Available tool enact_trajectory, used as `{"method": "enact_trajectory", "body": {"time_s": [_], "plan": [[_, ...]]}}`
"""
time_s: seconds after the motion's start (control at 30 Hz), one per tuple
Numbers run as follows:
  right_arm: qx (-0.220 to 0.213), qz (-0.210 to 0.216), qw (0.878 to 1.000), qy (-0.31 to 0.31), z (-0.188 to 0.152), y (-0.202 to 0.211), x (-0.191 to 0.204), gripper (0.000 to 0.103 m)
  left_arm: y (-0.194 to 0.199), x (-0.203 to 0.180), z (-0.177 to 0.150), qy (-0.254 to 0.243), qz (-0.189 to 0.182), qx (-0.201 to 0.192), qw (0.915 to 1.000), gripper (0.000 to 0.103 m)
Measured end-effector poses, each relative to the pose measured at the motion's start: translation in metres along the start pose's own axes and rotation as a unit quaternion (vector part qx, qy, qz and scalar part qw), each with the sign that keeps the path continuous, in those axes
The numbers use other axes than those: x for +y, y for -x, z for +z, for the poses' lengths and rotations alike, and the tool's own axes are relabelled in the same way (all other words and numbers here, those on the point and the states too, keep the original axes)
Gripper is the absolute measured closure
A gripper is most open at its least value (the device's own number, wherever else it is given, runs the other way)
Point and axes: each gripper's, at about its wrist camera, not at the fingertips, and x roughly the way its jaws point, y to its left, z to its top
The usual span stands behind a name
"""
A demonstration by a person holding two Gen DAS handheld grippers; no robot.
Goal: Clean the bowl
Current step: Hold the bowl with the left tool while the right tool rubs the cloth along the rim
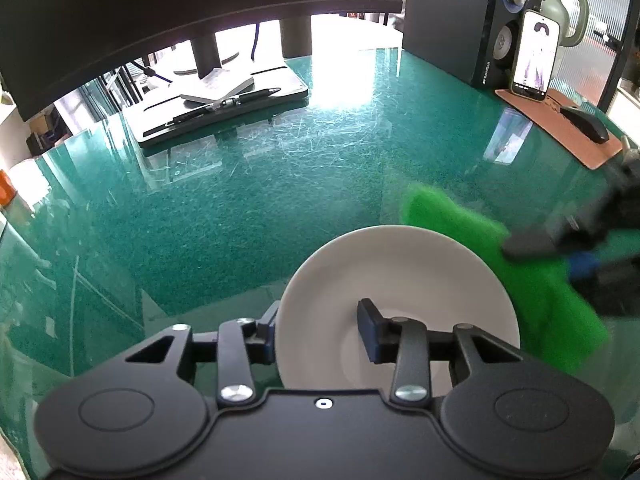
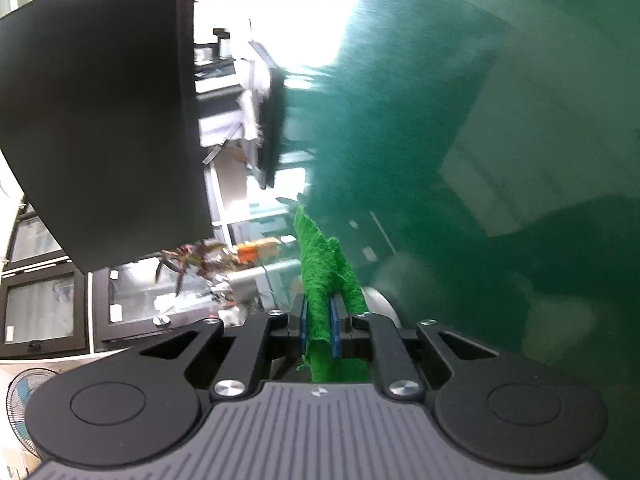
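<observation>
A white shallow bowl (image 1: 400, 280) sits on the green glass-topped table (image 1: 220, 208) close in front of me. My left gripper (image 1: 320, 314) straddles its left rim, one finger outside and the other finger (image 1: 370, 326) inside, shut on the rim. To the right of the bowl, my right gripper (image 1: 532, 244) appears blurred, shut on a bright green cloth (image 1: 536, 288) that lies against the bowl's right edge. In the right wrist view, the cloth (image 2: 320, 272) stands pinched between the blue pads of the right gripper (image 2: 319, 308). A pale bit of the bowl (image 2: 380, 300) shows just behind.
A dark monitor (image 1: 160, 20) stands at the back over its base with pens (image 1: 216, 108). At the back right are a speaker (image 1: 492, 32), a propped phone (image 1: 536, 56), a kettle (image 1: 568, 12) and a mouse (image 1: 584, 124) on a brown pad (image 1: 532, 110).
</observation>
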Motion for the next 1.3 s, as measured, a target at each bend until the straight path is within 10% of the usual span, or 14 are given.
{"method": "enact_trajectory", "body": {"time_s": [1.3], "plan": [[-0.024, 0.026, 0.999, 0.016, 0.025, -0.036, 0.026, 0.091, 0.001, -0.002, 0.001, -0.004, 0.0, -0.003, 1.0, 0.063]]}}
